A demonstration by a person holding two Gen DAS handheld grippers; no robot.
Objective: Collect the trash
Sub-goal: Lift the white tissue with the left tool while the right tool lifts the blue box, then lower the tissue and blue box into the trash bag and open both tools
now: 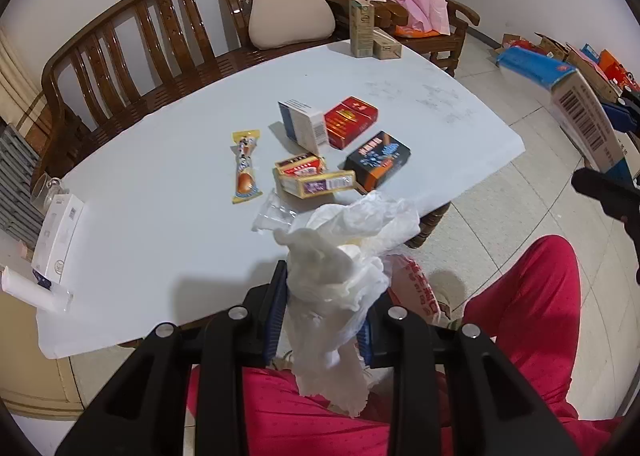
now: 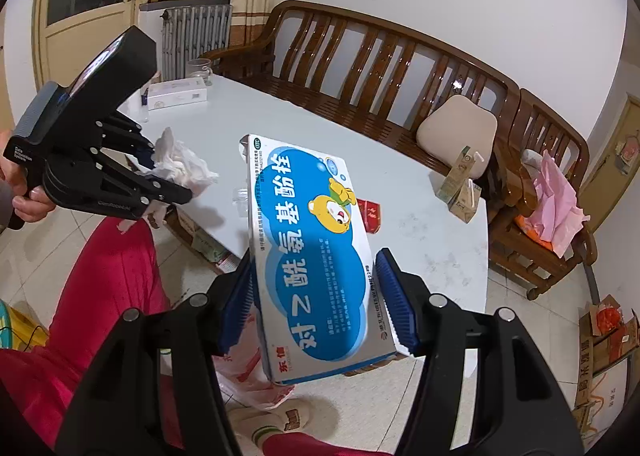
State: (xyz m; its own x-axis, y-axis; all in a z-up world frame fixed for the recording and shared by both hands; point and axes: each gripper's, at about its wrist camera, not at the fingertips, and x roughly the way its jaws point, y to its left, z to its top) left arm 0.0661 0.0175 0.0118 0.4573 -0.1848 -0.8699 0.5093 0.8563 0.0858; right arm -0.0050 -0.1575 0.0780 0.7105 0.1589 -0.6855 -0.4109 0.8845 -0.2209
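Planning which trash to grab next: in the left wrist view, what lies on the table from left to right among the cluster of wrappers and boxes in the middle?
Yellow snack wrapper → white and blue carton standing upright → red flat box → black box with blue print.

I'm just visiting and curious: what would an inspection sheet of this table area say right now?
Surface: pale table, partly covered.
Job's things: crumpled white tissue clamped in the left gripper; blue medicine box clamped in the right gripper; both held off the table.
Clutter: small cartons, snack wrapper, clear plastic cup, two drink cartons, white box by a glass jar.
Grippers: both shut on their loads.
Cables: nothing seen.
Surroundings: wooden bench with cushion, pink plastic bag, cardboard boxes on the floor, a person's red trousers.
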